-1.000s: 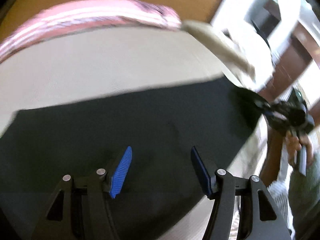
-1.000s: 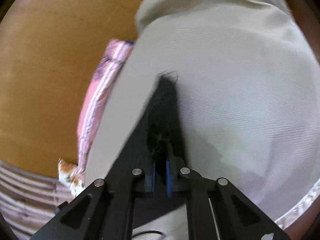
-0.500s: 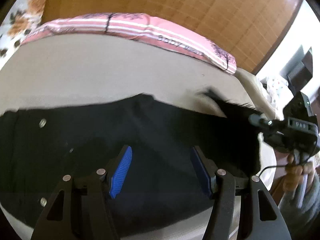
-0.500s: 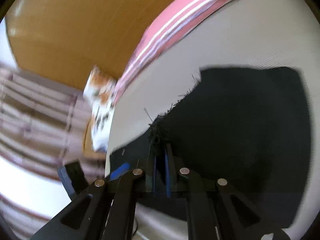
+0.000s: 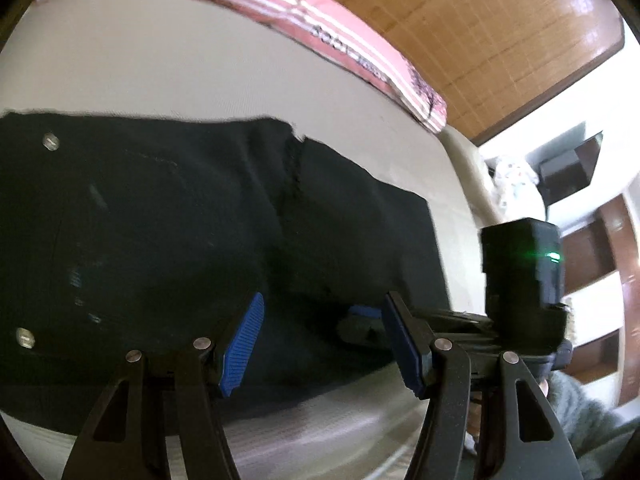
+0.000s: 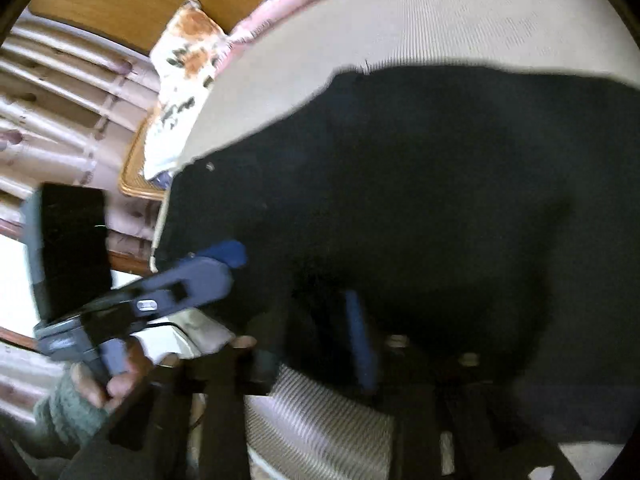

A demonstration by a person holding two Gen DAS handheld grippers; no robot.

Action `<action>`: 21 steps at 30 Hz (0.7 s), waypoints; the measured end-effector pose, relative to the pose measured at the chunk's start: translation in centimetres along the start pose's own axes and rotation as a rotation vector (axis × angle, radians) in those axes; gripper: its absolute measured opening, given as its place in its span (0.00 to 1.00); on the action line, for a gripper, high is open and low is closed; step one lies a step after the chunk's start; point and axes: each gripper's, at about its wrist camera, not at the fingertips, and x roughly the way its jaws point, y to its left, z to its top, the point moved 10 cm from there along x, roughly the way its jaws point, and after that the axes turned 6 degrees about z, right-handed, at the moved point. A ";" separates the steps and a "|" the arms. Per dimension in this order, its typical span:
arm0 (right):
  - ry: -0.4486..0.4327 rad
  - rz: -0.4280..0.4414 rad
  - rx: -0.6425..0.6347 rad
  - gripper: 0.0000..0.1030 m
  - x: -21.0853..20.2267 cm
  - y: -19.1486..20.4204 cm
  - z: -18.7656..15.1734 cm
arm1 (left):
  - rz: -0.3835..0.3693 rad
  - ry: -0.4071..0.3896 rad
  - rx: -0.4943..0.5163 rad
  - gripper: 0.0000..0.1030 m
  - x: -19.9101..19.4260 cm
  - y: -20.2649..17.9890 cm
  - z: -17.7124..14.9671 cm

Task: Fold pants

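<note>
Black pants [image 5: 180,216] lie folded flat on a beige bed sheet [image 5: 160,72], with metal buttons at the left end. My left gripper [image 5: 320,344] is open and empty, its blue pads just above the pants' near edge. The right gripper's body shows in the left wrist view [image 5: 520,280], close on the right. In the right wrist view the pants [image 6: 420,184] fill the middle. My right gripper [image 6: 352,344] is blurred and dark against the cloth; one blue pad [image 6: 360,344] shows. The left gripper also shows there [image 6: 192,280], at the left, held by a hand.
A pink striped cloth [image 5: 340,44] runs along the far edge of the bed under a wooden headboard [image 5: 480,20]. A floral pillow [image 6: 180,80] lies at the bed's corner. Shelves [image 5: 592,280] stand to the right.
My right gripper carried the pant leg end leftward over the rest and is now blurred low at the near edge. The pants now lie folded. My left gripper stayed open.
</note>
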 end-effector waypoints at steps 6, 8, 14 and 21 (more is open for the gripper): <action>-0.180 -0.034 0.059 0.47 -7.1 -2.5 0.3 | -0.127 0.109 -0.115 0.60 1.6 -0.9 -0.5; -0.216 -0.030 0.109 0.47 -8.6 -3.9 -0.1 | -0.139 0.136 -0.151 0.60 2.1 -0.8 -0.6; -0.272 -0.009 0.206 0.47 -10.1 -6.3 -0.6 | -0.100 0.200 -0.203 0.60 3.8 0.2 -1.6; -0.280 0.000 0.229 0.47 -10.0 -6.8 -0.8 | -0.066 0.206 -0.211 0.60 3.8 0.6 -2.2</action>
